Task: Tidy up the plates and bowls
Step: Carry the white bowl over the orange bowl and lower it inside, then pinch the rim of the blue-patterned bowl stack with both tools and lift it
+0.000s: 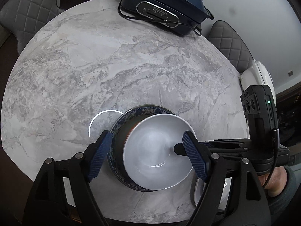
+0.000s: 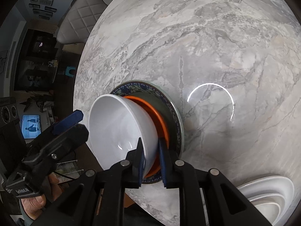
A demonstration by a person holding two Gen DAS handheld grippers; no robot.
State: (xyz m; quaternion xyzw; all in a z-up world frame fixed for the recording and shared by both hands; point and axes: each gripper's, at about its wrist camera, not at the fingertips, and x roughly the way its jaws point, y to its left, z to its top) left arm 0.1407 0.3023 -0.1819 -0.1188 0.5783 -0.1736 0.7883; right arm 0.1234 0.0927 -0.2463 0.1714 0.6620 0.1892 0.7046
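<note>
The left fingers (image 1: 146, 155) are seen spread wide in the left wrist view, one blue pad on each side of a white bowl (image 1: 158, 150) and neither pressing on it. The bowl is plain, glossy and deep, and it sits nested in a stack on a dark plate with a blue patterned rim (image 1: 144, 109), near the close edge of the marbled grey surface (image 1: 112, 66). A sliver of orange is glimpsed between bowl and plate. From the right the tip of the right fingers (image 1: 177, 148) is seen reaching over the bowl's rim, with its black camera housing above it and a hand (image 1: 272, 180) in a grey sleeve behind it. A dark blue appliance (image 1: 163, 5) with a cord stands at the far edge, well apart from the stack. The left gripper is pointed steeply down at the bowl.

In the right wrist view the right fingers (image 2: 151, 160) are closed on the near wall of the bowl (image 2: 120, 130), one pad inside and one outside. The bowl is tilted, its far side lifted off an orange bowl (image 2: 160, 118) that lies in the patterned plate (image 2: 175, 113). The left gripper (image 2: 75, 116) is seen at the left, clear of the bowl, held by a hand (image 2: 35, 201). White dishes (image 2: 267, 194) are stacked at the lower right, apart from the plate.
</note>
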